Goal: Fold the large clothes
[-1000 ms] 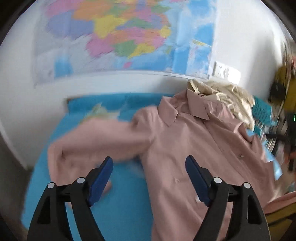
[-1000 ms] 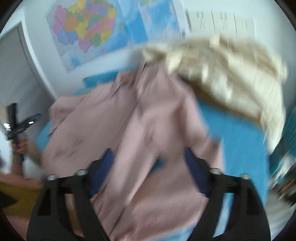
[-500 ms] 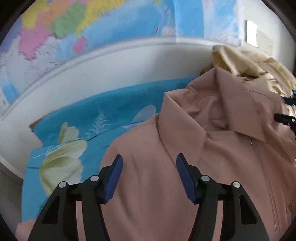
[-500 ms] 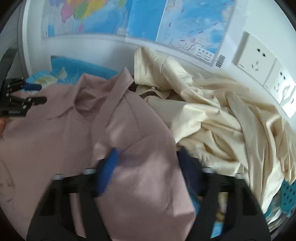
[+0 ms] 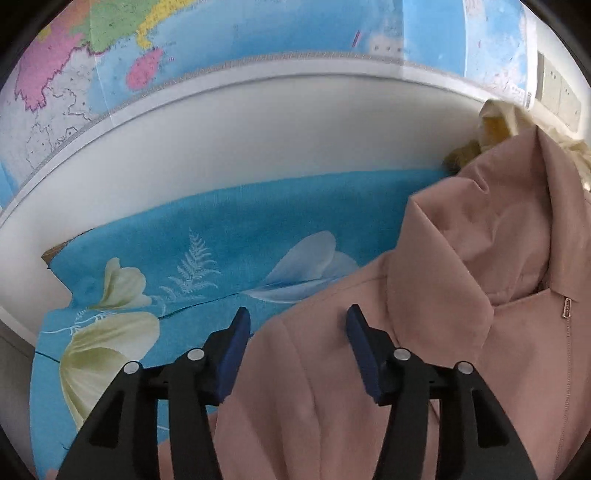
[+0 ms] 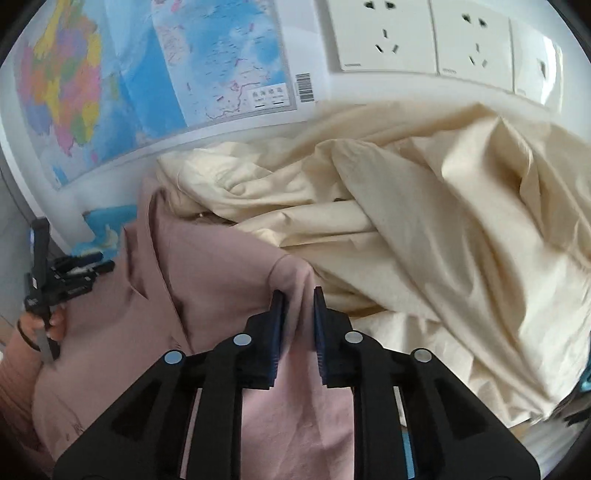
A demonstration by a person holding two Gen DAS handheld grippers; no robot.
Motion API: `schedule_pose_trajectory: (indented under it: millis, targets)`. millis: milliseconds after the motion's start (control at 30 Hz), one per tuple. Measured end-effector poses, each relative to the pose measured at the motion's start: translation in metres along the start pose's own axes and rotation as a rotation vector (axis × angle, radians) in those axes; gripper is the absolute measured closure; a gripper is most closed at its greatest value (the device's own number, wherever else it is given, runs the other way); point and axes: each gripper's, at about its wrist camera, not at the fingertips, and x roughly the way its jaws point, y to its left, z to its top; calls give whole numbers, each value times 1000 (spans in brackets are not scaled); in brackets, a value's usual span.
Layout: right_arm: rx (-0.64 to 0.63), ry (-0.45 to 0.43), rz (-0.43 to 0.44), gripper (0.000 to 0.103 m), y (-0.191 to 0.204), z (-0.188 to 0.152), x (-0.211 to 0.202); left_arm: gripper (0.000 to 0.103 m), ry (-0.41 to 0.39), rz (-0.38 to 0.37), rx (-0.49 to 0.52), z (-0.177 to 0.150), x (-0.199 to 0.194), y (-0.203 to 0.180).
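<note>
A large dusty-pink shirt (image 5: 461, 295) lies collar-up on a blue floral sheet (image 5: 184, 240). My left gripper (image 5: 297, 328) hovers low over the shirt's left shoulder. Its jaws are closing, the shoulder edge lies between them, and the pads stand clear of the cloth. In the right wrist view the same pink shirt (image 6: 207, 273) spreads to the left. My right gripper (image 6: 298, 306) is at its other shoulder, jaws closing narrowly on a raised fold of pink cloth that fills the gap. The left gripper (image 6: 66, 273) shows there too, held by a hand (image 6: 48, 326).
A crumpled cream garment (image 6: 424, 221) is heaped against the wall right behind the pink shirt's collar. A wall map (image 5: 258, 33) hangs above the sheet, and wall sockets (image 6: 424, 33) sit over the cream pile. Bare blue sheet lies left of the shirt.
Both grippers have moved in close to the shirt's shoulders by the collar. The left jaws narrowed somewhat. The right jaws drew nearly together around a fold of pink cloth.
</note>
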Motion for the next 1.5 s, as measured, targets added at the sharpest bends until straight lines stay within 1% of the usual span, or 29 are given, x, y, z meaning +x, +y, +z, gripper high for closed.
schedule_pose_trajectory:
  millis: [67,167,233,267,300,333,400,467,600,700,733,767,800,833,867,900,933,967,1033,1100,1167,1200,1233,1267,1333,1367,1433,1467,1500]
  targets:
    - [4,-7,-11,78,-2,-1,-2,49,14,31,18,1,8,-3]
    - [19,-15,-16,61,-7,-4,-15,49,15,35,25,2,10,-6]
    - [12,-49,-15,42,-7,-7,-33,44,10,1,15,4,4,-5]
    - [2,-76,-19,41,-3,-8,-42,39,11,-17,6,5,2,-6]
    - [-14,-88,-19,40,6,-9,-44,37,12,-40,-3,6,1,-5]
    - [-43,-97,-17,36,13,-9,-49,36,7,-64,-9,9,-2,-5]
    - [-93,-108,-14,33,27,-11,-54,33,-14,-84,-1,14,-7,-9]
    - [-120,-98,4,34,39,-9,-51,26,-36,-91,7,20,-12,-17]
    - [-201,-95,33,34,68,-2,-44,26,-66,-122,38,41,-12,-34]
    - [-298,-93,55,34,102,11,-32,26,-84,-104,90,55,-5,-48]
    - [-315,-82,75,33,112,15,-25,29,-87,-89,118,59,0,-55]
    - [-327,-62,93,33,121,19,-15,50,-79,-87,134,62,6,-61]
    - [-322,-40,97,33,129,27,0,65,-67,-91,144,63,10,-65]
    - [-307,-13,120,41,134,34,14,95,-39,-98,151,65,17,-69]
    - [-282,17,148,54,136,39,26,98,-30,-93,142,65,20,-69]
    - [-223,51,185,82,132,45,41,98,-40,-93,130,65,20,-67]
    - [-181,82,227,99,128,48,49,98,-74,-87,118,64,16,-63]
    - [-128,102,283,101,121,50,54,98,-103,-79,112,62,11,-60]
    - [1,82,419,101,97,47,47,98,-131,-79,66,61,1,-45]
    - [154,68,593,101,65,34,30,99,-174,-142,-18,61,-13,-20]
    - [236,50,641,101,41,20,21,98,-209,-237,-41,63,-26,-11]
    - [299,84,655,101,29,8,29,98,-217,-240,-34,64,-29,-12]
    - [325,108,629,101,24,2,35,99,-227,-221,0,66,-33,-20]
    - [330,130,567,101,20,-4,44,99,-232,-200,36,67,-34,-30]
    - [359,158,575,94,16,-8,53,98,-227,-179,65,68,-36,-45]
    - [347,137,545,89,17,-7,49,98,-220,-174,74,69,-37,-52]
    - [247,72,452,56,32,1,35,98,-219,-156,84,68,-38,-54]
    - [169,24,397,50,45,5,22,97,-218,-155,85,67,-37,-55]
    - [93,-18,334,38,59,7,11,97,-216,-159,81,64,-35,-50]
